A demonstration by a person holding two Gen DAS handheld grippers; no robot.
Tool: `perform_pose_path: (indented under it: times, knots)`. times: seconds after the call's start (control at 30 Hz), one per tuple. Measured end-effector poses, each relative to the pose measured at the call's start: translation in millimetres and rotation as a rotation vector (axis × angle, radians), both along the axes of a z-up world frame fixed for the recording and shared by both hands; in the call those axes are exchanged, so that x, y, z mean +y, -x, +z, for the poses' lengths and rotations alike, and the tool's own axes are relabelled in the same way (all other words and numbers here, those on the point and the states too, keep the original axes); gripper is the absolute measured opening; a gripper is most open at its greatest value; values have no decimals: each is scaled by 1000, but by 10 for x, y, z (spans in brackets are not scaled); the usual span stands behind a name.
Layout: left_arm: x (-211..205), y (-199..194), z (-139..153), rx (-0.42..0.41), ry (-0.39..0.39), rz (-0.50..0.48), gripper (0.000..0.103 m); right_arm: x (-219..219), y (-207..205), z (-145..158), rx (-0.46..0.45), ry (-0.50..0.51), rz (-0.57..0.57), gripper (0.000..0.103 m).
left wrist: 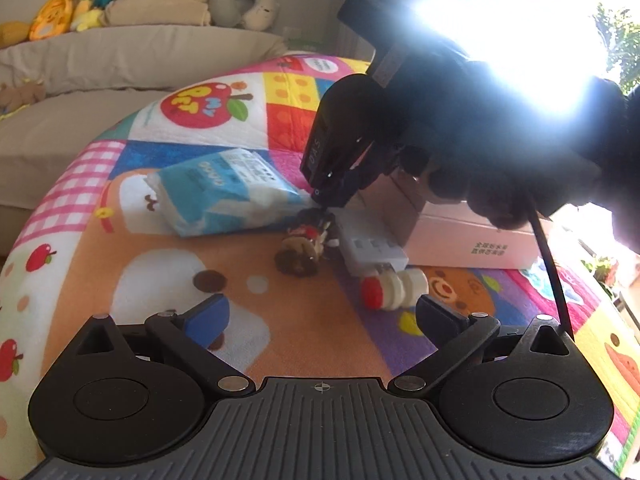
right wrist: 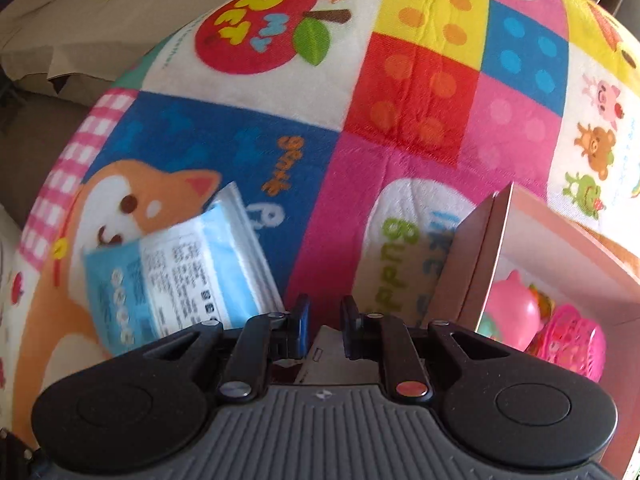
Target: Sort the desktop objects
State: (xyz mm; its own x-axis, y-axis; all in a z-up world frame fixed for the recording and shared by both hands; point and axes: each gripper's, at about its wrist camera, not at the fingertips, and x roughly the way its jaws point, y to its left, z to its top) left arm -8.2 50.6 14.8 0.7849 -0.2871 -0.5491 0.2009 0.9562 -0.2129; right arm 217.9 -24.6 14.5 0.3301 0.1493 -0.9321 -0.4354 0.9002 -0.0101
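The left tool (left wrist: 322, 322) hangs wide open and empty over the bench (left wrist: 304, 320), near the small bottle (left wrist: 394, 289). The right tool (right wrist: 324, 326), nearly closed, seems to pinch something white beside the pink box (right wrist: 492, 240), probably for sorting.

table cover (right wrist: 400, 112): printed cloth, soft, matt, lightly quilted. tissue pack (left wrist: 228, 188): thin plastic film wrap, slightly glossy, creased. pink box (left wrist: 472, 240): smooth card, matt (inner wall plain brown in the right wrist view). small bottle (left wrist: 394, 290): smooth white plastic, red cap. left gripper (left wrist: 322, 316): matt black plastic, ribbed grey base, metal pivot pins. pink toy (right wrist: 514, 310): glossy smooth plastic.
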Motion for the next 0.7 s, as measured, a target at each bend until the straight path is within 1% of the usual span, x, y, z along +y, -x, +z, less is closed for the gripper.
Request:
perform_pose_path:
  times: [0.13,0.2,0.23,0.3,0.33,0.37,0.4,0.43,0.47,0.53,0.57,0.6,0.63,0.67,0.7]
  knots:
    - [-48,107,-22,23,-18,-39,103,-41,626,48,39,-60,122,15]
    - [-81,156,-32,36,-27,-60,103,-130,883,89,63,-103,156,15]
    - [-96,181,-36,42,-34,-67,103,-211,992,117,59,-119,152,15]
    - [-108,244,-33,46,-48,-74,103,-381,1195,235,-11,-144,143,17]
    - [-104,272,-26,48,-53,-73,103,-499,1325,326,-88,-146,145,22]
    - [-91,302,-17,49,-57,-66,103,-588,1426,390,-139,-151,144,32]
    - [-67,335,-1,50,-62,-53,103,-714,1544,449,-198,-159,137,38]
    - [-42,364,19,49,-67,-40,103,-821,1651,486,-247,-162,132,51]
    - [-10,393,43,45,-72,-22,103,-909,1752,501,-288,-163,136,60]
    - [81,443,103,37,-80,28,103,-1049,1965,488,-341,-166,151,65]
    - [127,467,131,35,-84,51,103,-1105,2062,463,-349,-177,154,70]
    - [175,498,155,33,-87,75,103,-1146,2132,435,-348,-191,152,73]
    - [222,529,178,32,-89,91,103,-1199,2216,372,-340,-220,145,79]
    - [252,564,194,33,-90,99,103,-1225,2273,326,-333,-239,144,81]
    - [280,609,210,36,-93,99,103,-1247,2341,259,-327,-254,146,81]
